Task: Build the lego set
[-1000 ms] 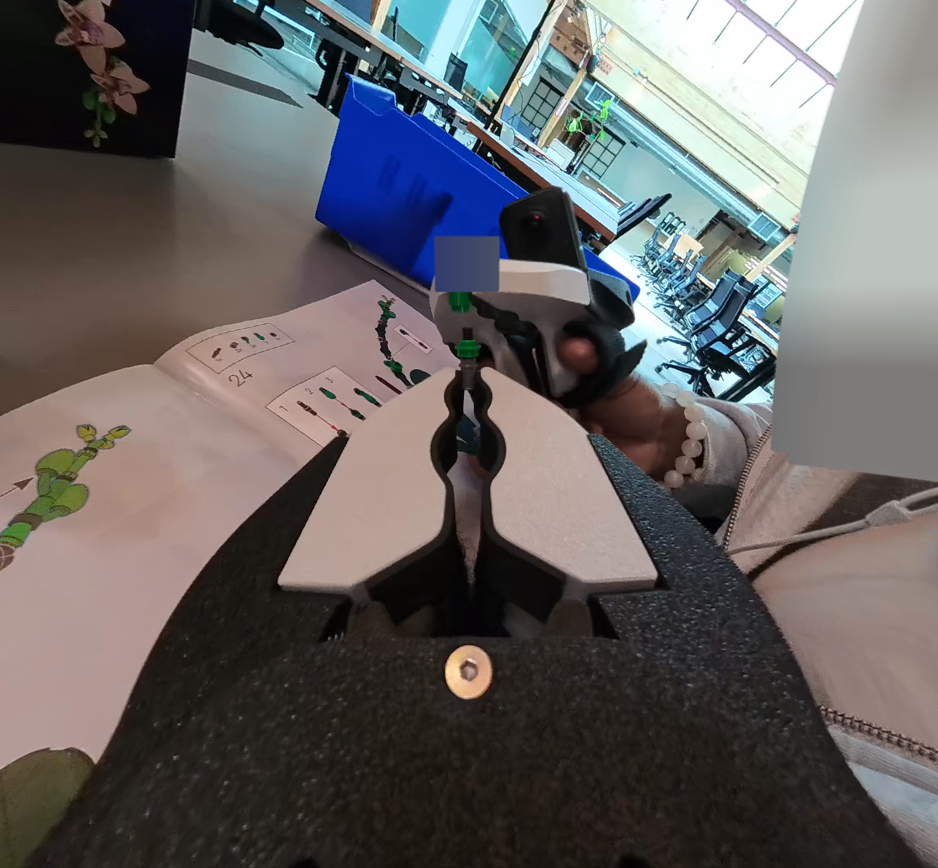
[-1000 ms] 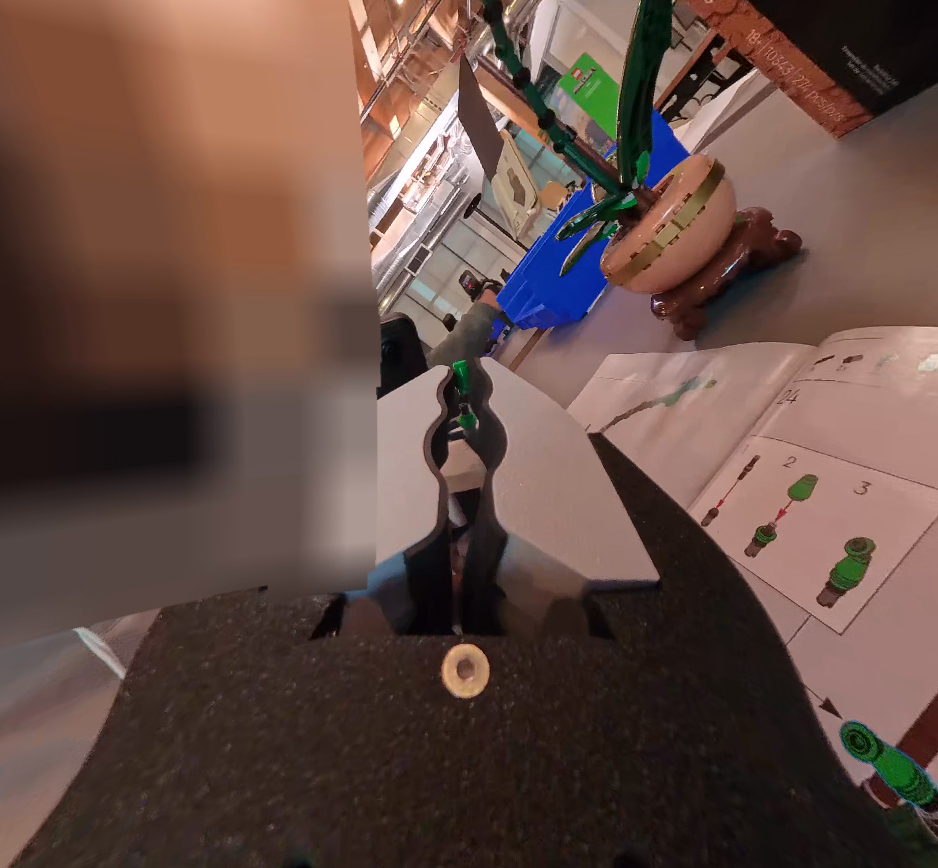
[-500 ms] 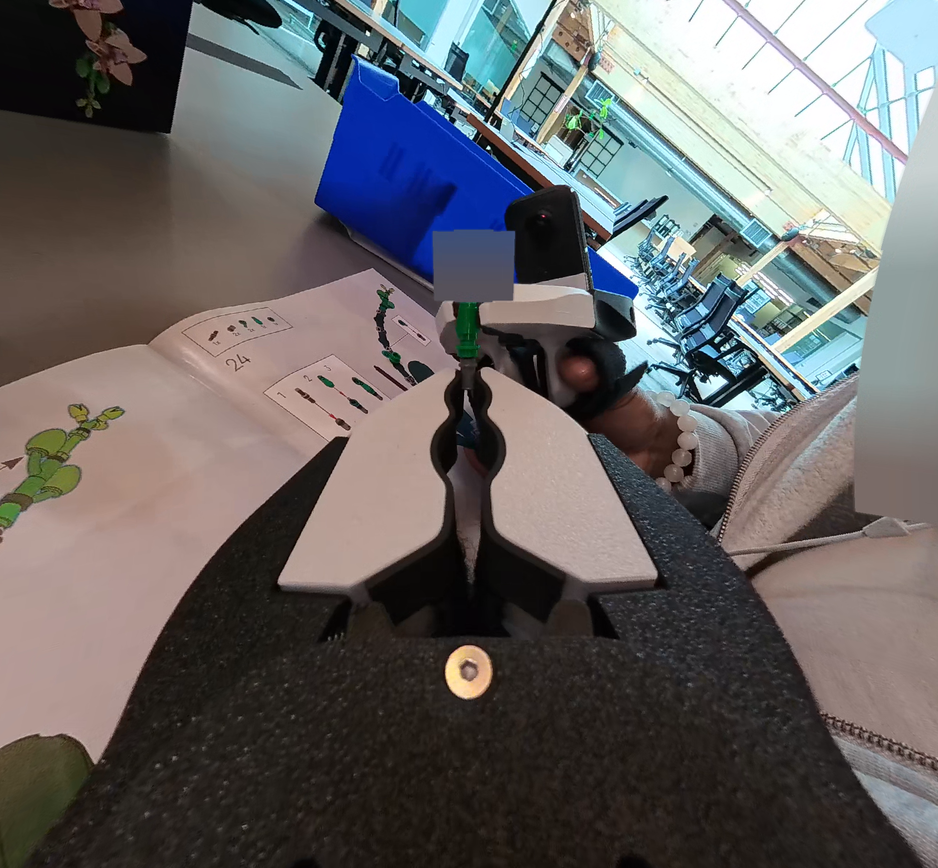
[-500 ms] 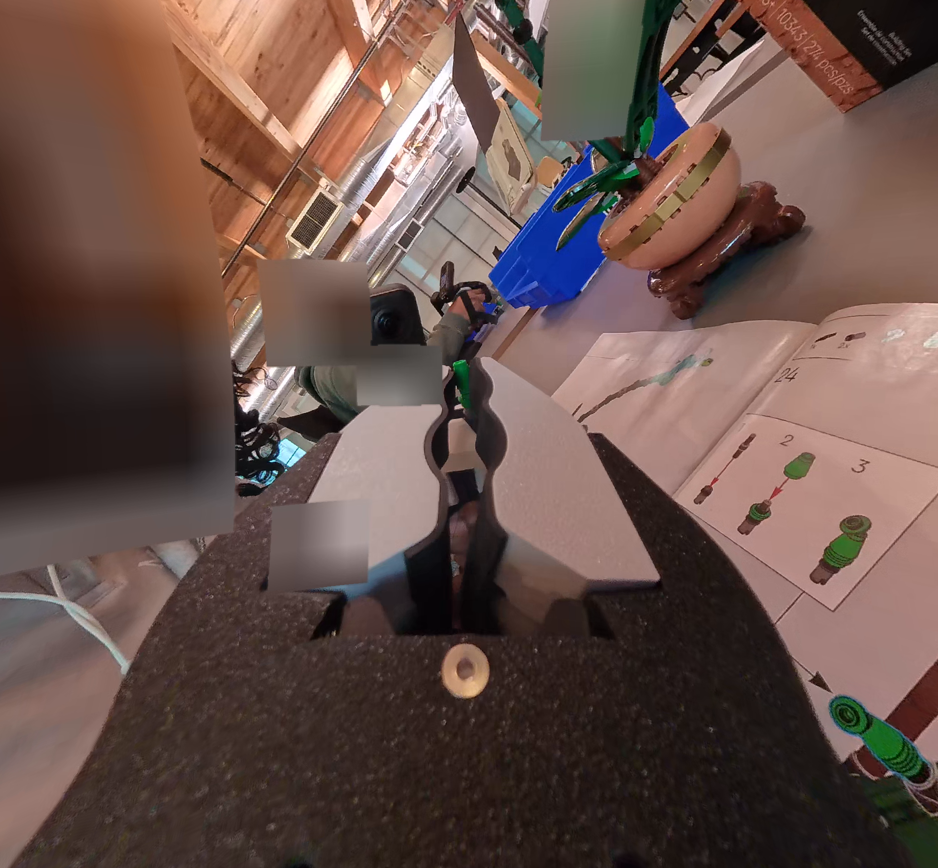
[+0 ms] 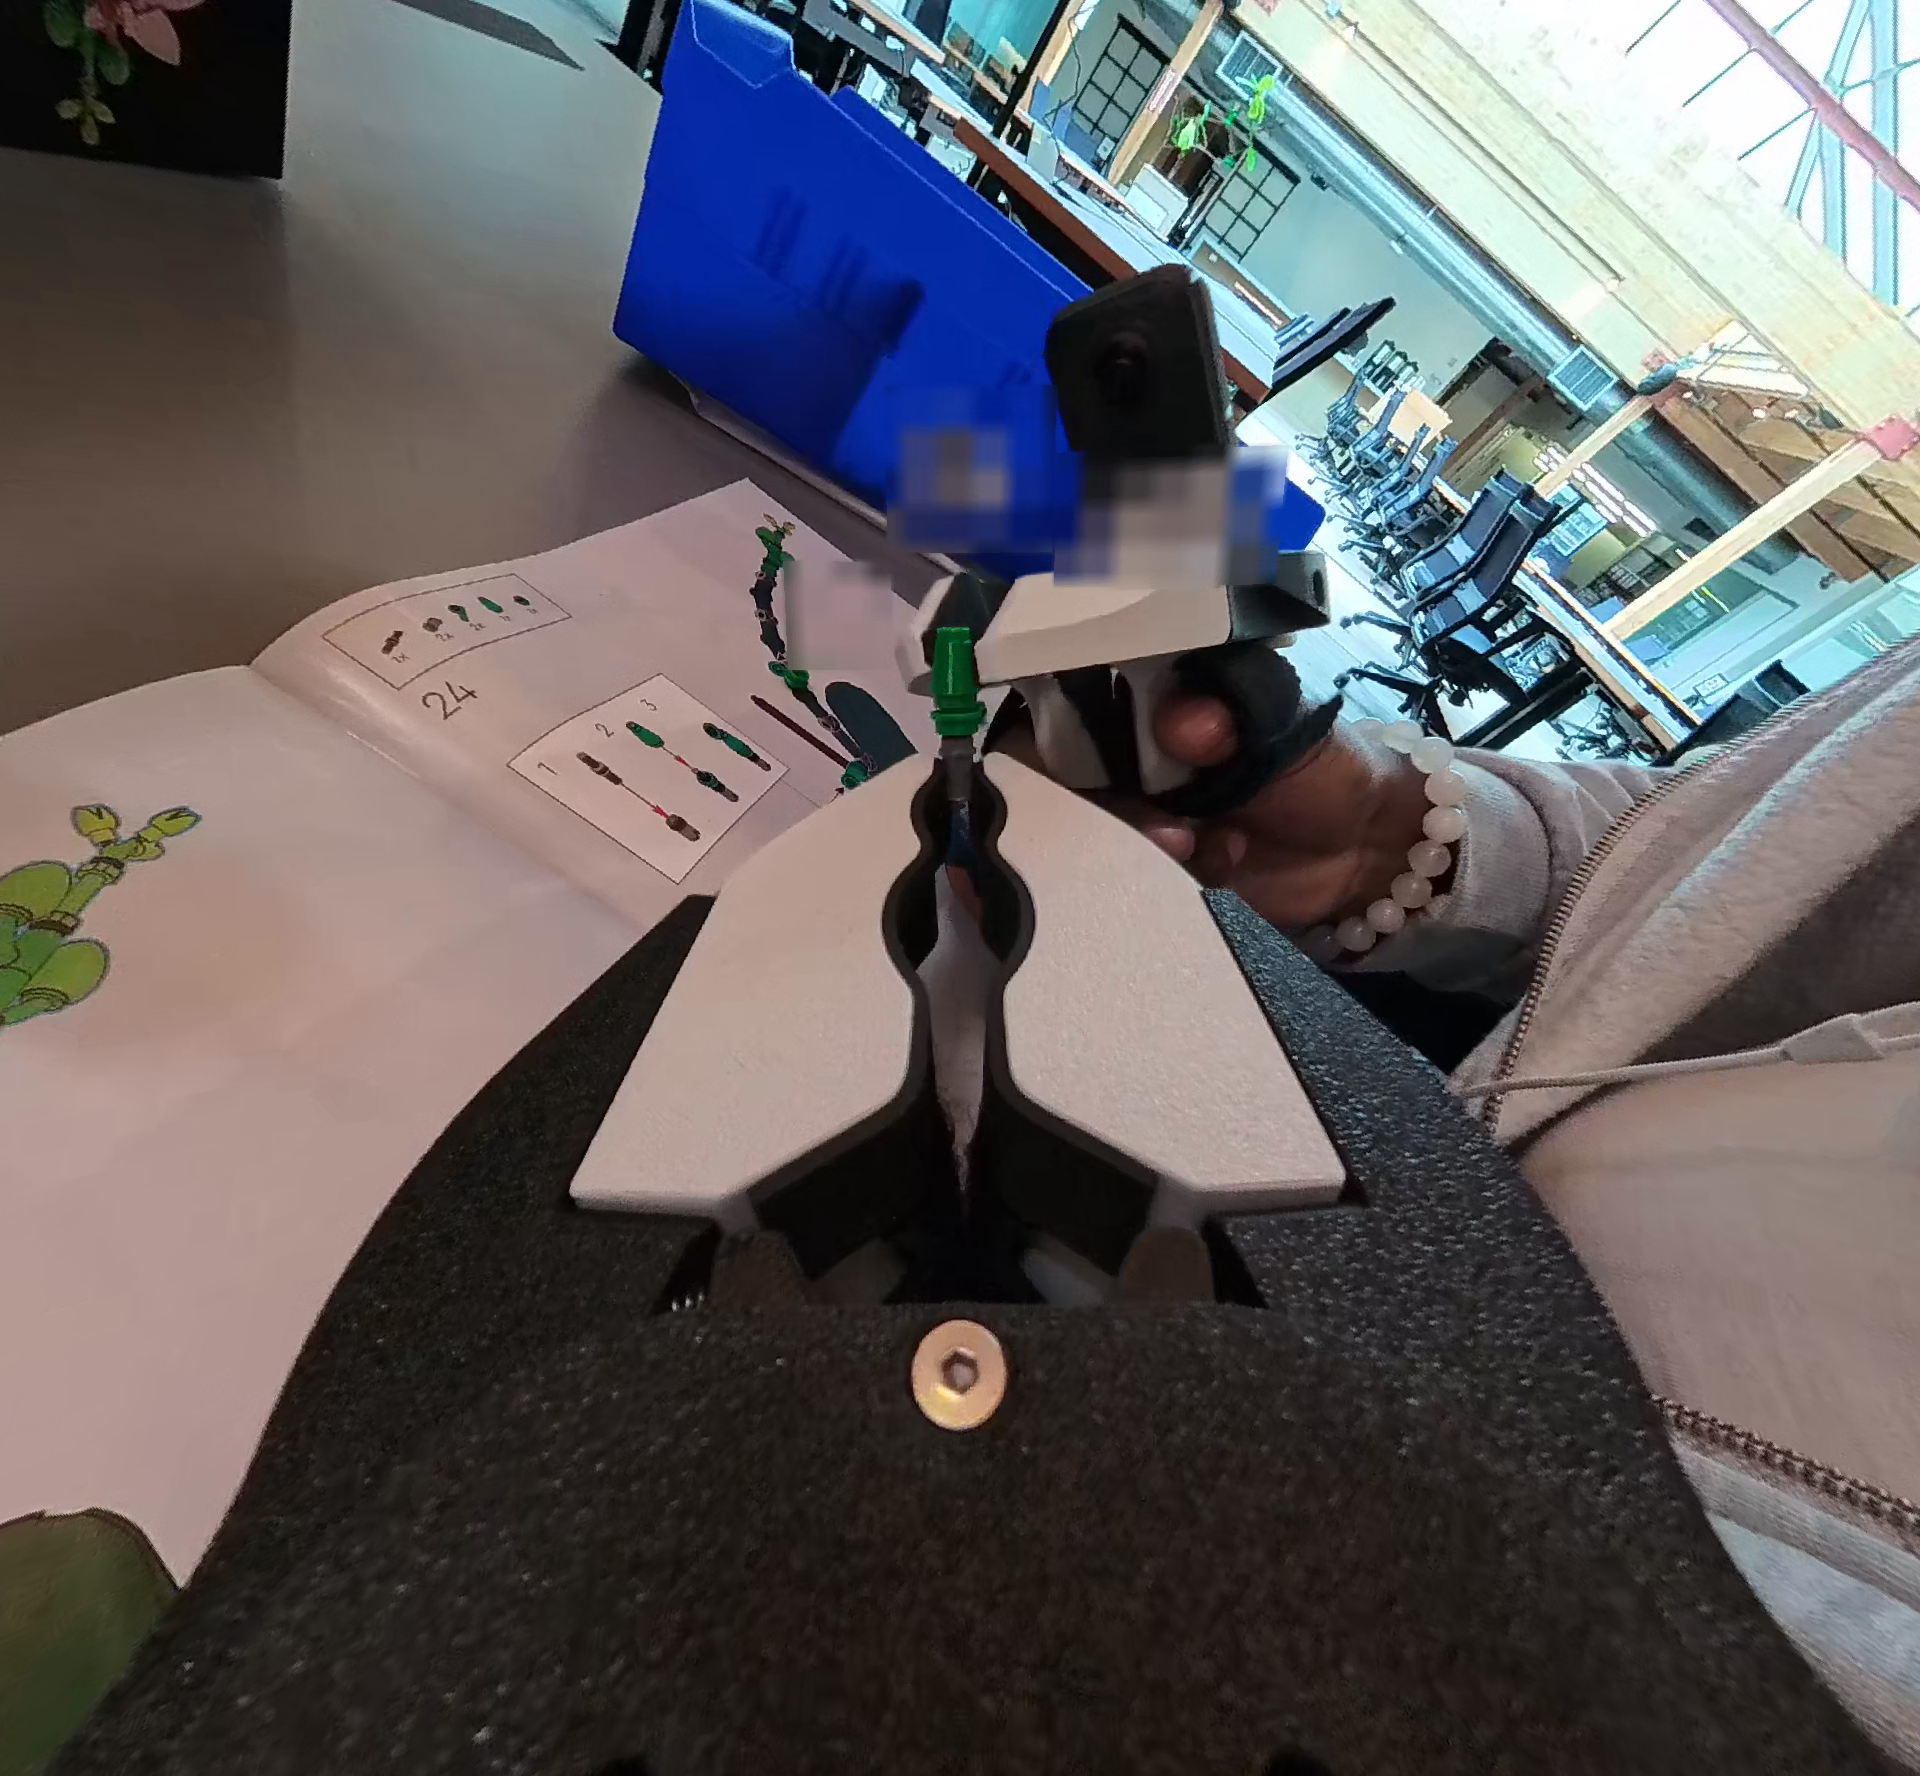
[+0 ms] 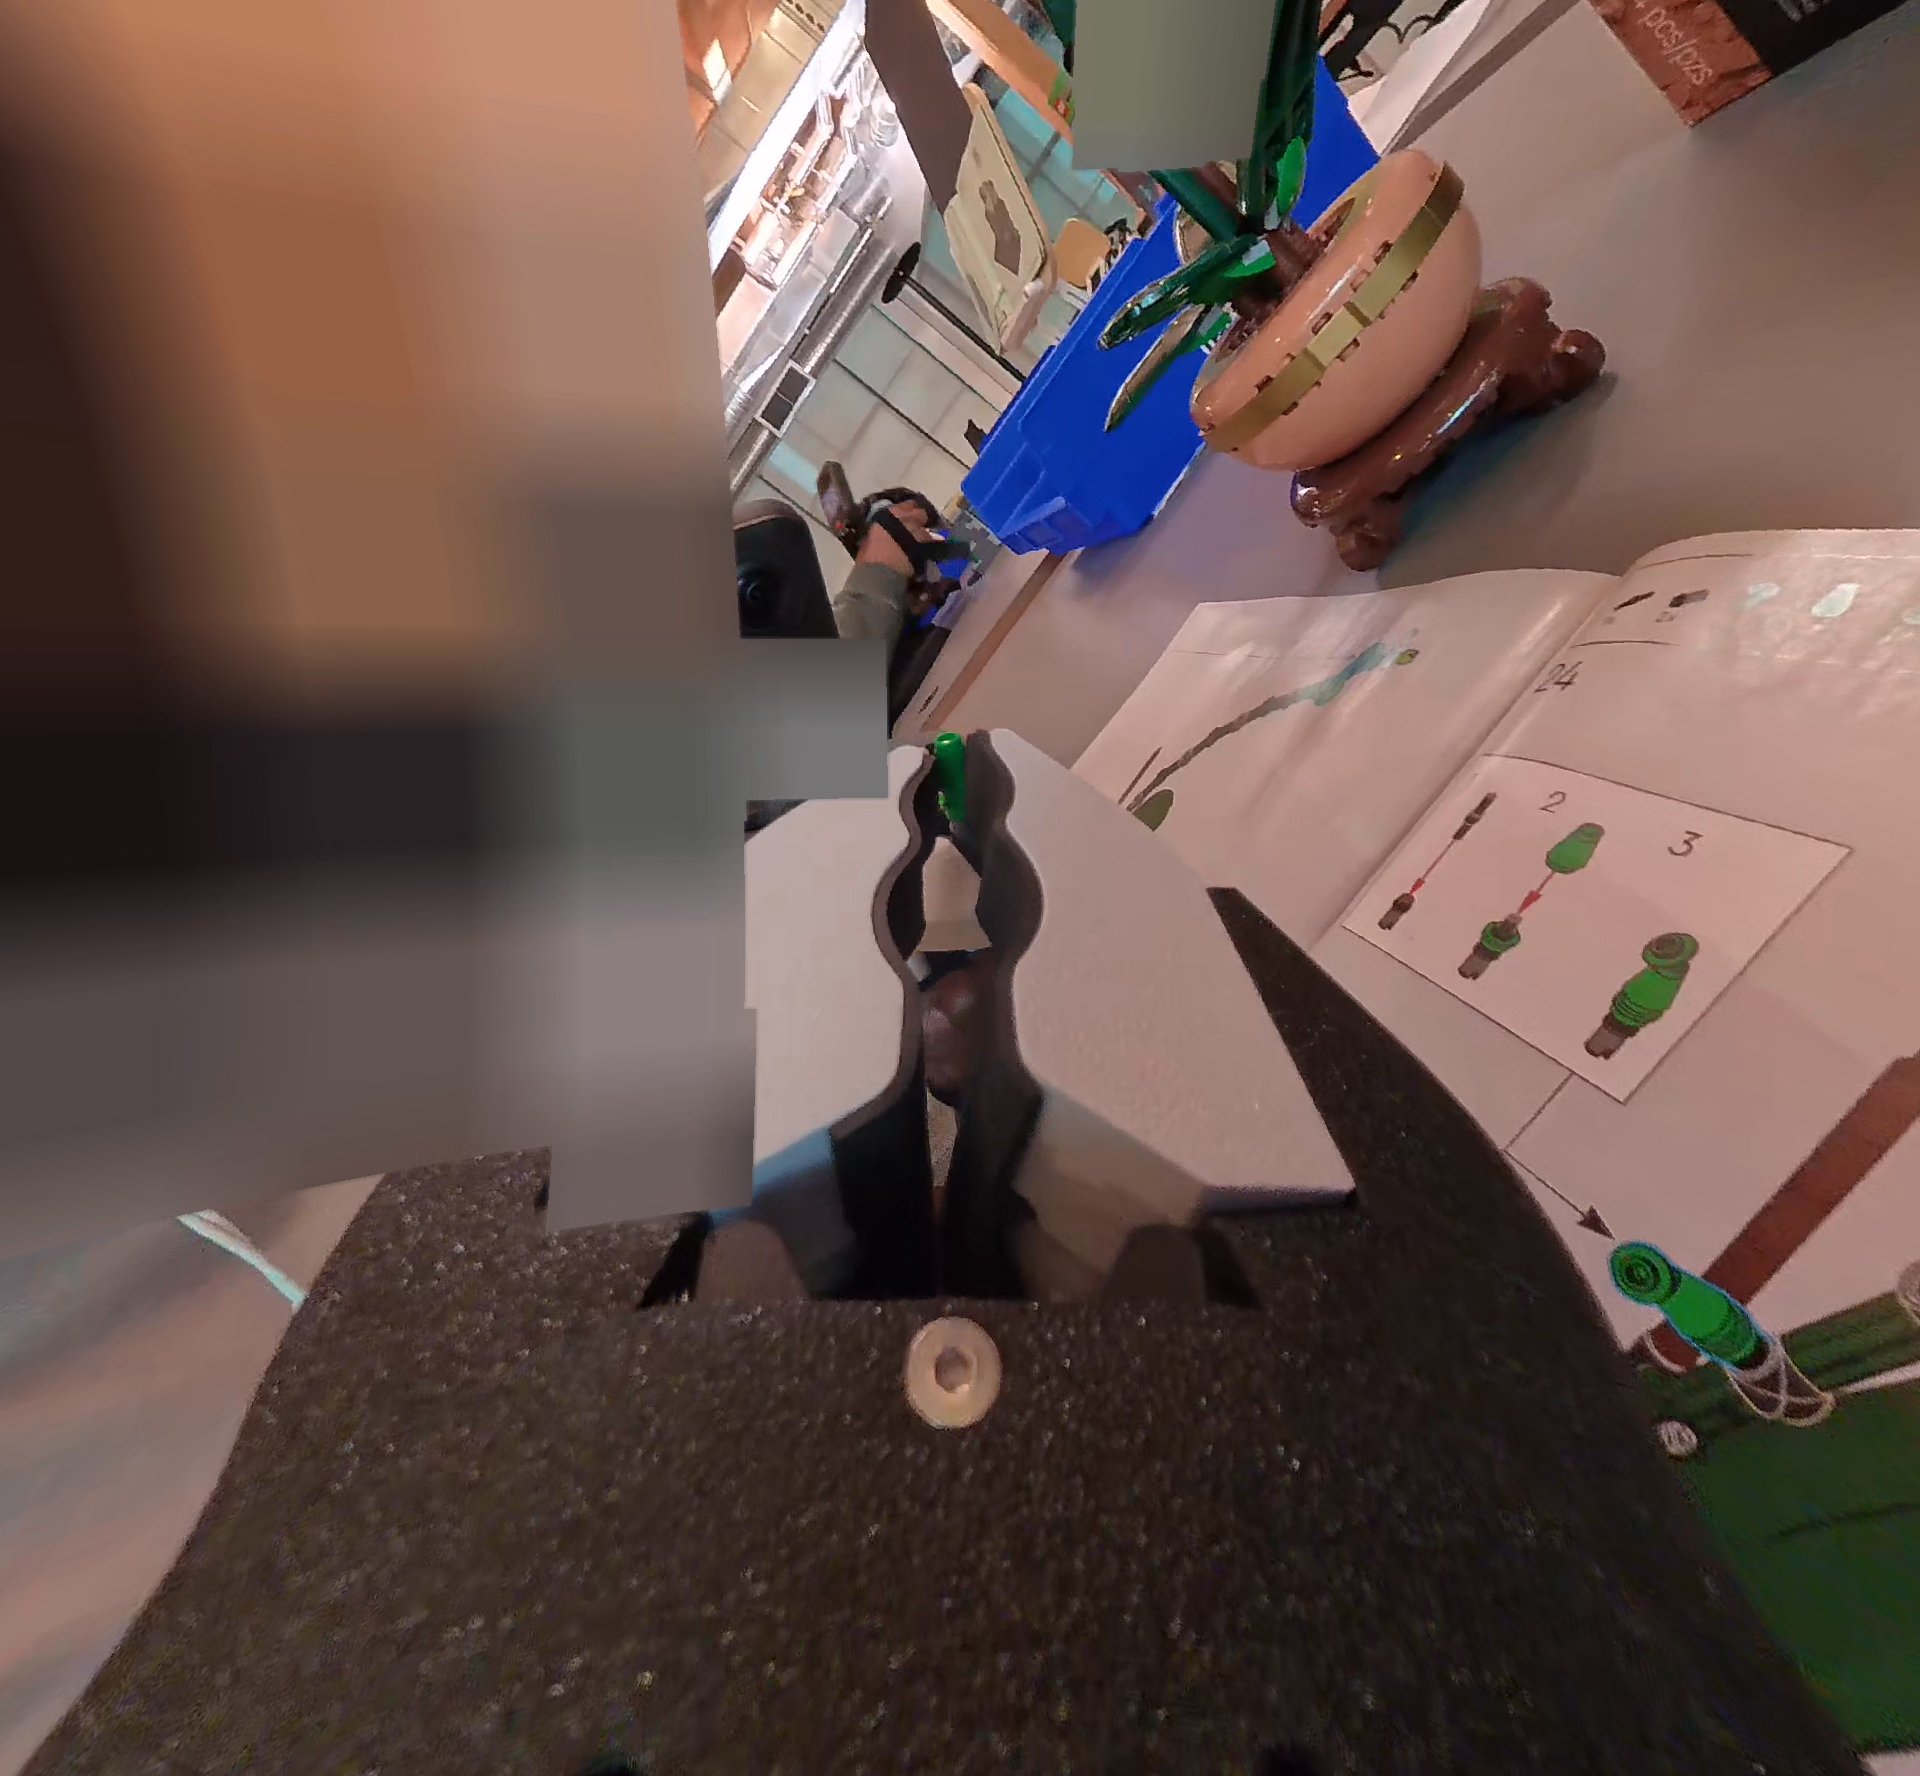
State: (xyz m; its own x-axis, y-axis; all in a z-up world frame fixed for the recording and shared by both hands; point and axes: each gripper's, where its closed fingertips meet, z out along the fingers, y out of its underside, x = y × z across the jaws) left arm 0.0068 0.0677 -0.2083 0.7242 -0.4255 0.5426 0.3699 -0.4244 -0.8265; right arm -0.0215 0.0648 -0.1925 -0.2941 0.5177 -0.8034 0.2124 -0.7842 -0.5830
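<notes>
Brightness: we find both views well lit by daylight.
Source: a glazed roof (image 5: 1714,12) at upper right of the left wrist view, blown out to near white.
Shadows: soft, under the blue bin (image 5: 831,292) on the grey table (image 5: 312,324).
Glare: a sheen on the open booklet (image 6: 1455,687) and the tan pot (image 6: 1340,313).
Distortion: we note strong wide-angle bending, lines tilting toward the edges.
Focus: nearest black gripper body (image 5: 935,1570) slightly soft; far hall hazy.
Overlay: mosaic patches cover much of the right wrist view's left half.

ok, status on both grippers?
Left gripper shut on grey pin. Right gripper shut on green piece, seated on that pin. Open booklet below.
</notes>
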